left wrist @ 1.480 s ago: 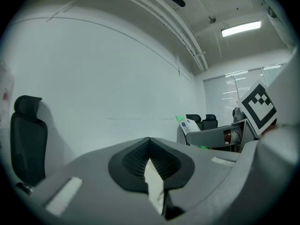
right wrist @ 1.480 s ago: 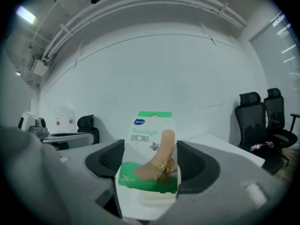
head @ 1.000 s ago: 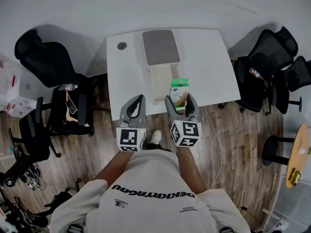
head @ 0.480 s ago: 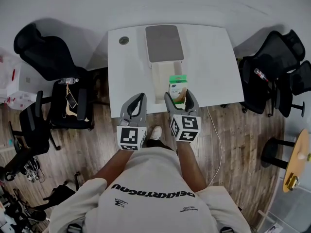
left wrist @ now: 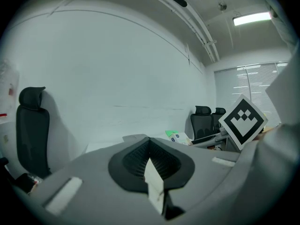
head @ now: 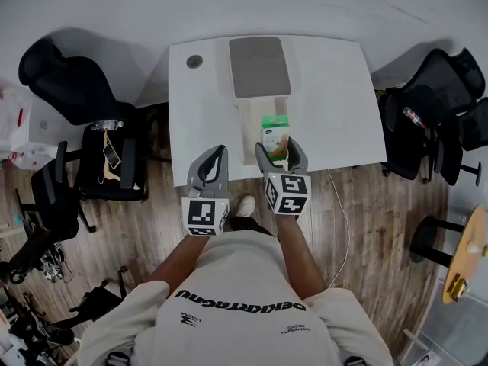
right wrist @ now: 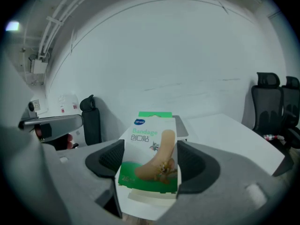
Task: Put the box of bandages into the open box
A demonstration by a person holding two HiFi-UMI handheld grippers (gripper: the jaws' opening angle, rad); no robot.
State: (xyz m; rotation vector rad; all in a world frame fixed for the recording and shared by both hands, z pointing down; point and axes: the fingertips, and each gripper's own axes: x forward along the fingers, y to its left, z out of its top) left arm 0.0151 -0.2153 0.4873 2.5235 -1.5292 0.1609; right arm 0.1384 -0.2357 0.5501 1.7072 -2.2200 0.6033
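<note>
The right gripper point(head: 278, 149) is closed on the green and white cardboard box of bandages point(right wrist: 149, 146). Its two dark pads press on the left and right sides of the box, so the jaws stand quite wide. The box of bandages stands upright between them, with the printed face toward the gripper's camera and the green top edge up.

In the head view, the box of bandages is above the near edge of the white table point(head: 328, 97), at the near right corner of the cream open box point(head: 250, 124). Whether it is already over the inside of the open box or only just beside it, I cannot tell from this angle. The flat grey lid point(head: 259, 67) lies open on the far side of the open box.

The left gripper point(head: 216, 158) is at the left of the right one, near the table edge. Its jaws are together and hold no object; only a thin pale strip shows at the seam of the pads.
</note>
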